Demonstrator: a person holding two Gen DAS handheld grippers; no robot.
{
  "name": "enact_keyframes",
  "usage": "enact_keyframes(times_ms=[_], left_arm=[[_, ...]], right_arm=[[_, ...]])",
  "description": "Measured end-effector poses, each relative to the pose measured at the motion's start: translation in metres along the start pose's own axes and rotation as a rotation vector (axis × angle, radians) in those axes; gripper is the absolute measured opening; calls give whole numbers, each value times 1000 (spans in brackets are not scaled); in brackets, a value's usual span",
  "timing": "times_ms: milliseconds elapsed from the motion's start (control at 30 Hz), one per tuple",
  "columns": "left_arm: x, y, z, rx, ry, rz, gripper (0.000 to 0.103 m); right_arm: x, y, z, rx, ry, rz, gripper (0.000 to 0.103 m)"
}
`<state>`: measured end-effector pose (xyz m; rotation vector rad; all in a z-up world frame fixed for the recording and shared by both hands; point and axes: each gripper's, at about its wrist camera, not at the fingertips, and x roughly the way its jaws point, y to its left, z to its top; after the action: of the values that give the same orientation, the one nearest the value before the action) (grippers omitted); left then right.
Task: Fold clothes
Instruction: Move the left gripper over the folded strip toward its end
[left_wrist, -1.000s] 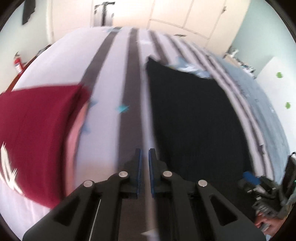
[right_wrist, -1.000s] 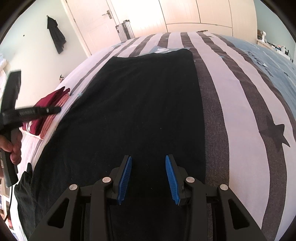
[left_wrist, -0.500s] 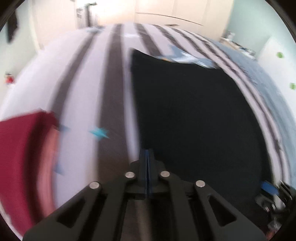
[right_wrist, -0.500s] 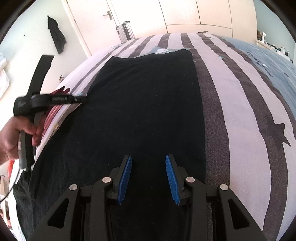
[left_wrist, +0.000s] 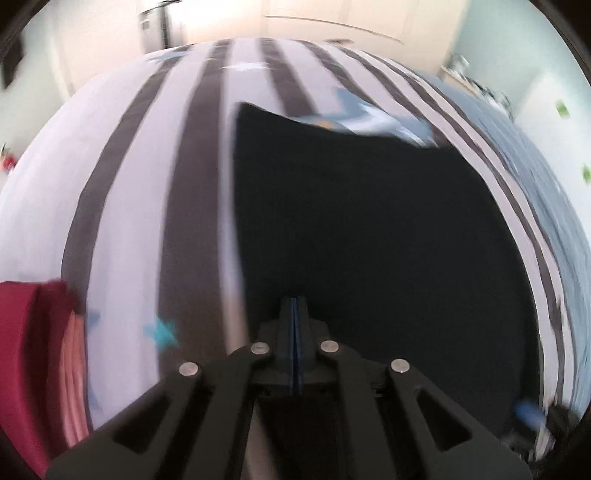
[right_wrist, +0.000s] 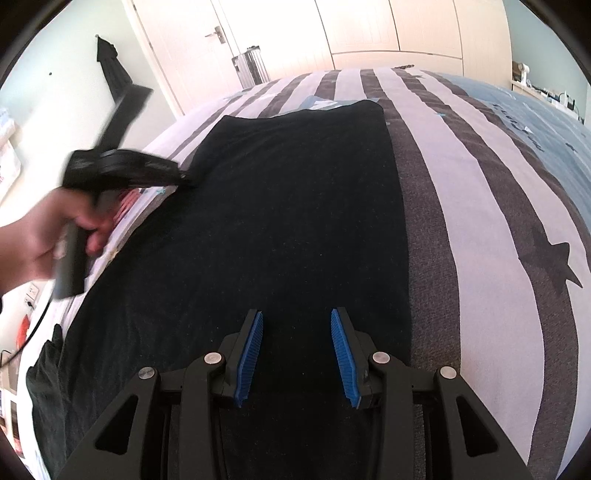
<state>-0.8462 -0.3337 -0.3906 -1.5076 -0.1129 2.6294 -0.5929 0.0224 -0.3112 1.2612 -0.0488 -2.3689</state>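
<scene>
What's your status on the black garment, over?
Left gripper shut at black garment's left edge, grip unconfirmed. Right gripper open above its near end. Garment flat on striped bed. Red clothes stacked left, apart.

on my feeds: black garment (right_wrist: 280, 206), plain, no pattern. bedcover (right_wrist: 458, 192) striped white and dark grey, with a dark star and a pale blue side. folded clothes (left_wrist: 33, 354) dark red over pink. my gripper fingers (right_wrist: 341, 345) black with blue pads.
</scene>
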Motion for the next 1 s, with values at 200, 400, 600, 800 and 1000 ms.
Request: enact_keyframes(times_ms=[200,400,600,800,1000], left_arm=[[1,4,30,11,-71,134,2],[-44,23,17,-53,-95,42,5],[-135,-34,-89,39,-67,-113,5],[-146,-33,-156,24,34,-149,5],[-158,-20,-188,-75,57,-58,2]], right_arm=[[0,2,-1,-5,-7,-6,35],[0,2,-2,-2,-13,-1,35],[-1,2,-2,2,-15,4,35],[-2,4,-2,-4,-11,0,35],[-2,4,-3,-9,-13,-4,35]])
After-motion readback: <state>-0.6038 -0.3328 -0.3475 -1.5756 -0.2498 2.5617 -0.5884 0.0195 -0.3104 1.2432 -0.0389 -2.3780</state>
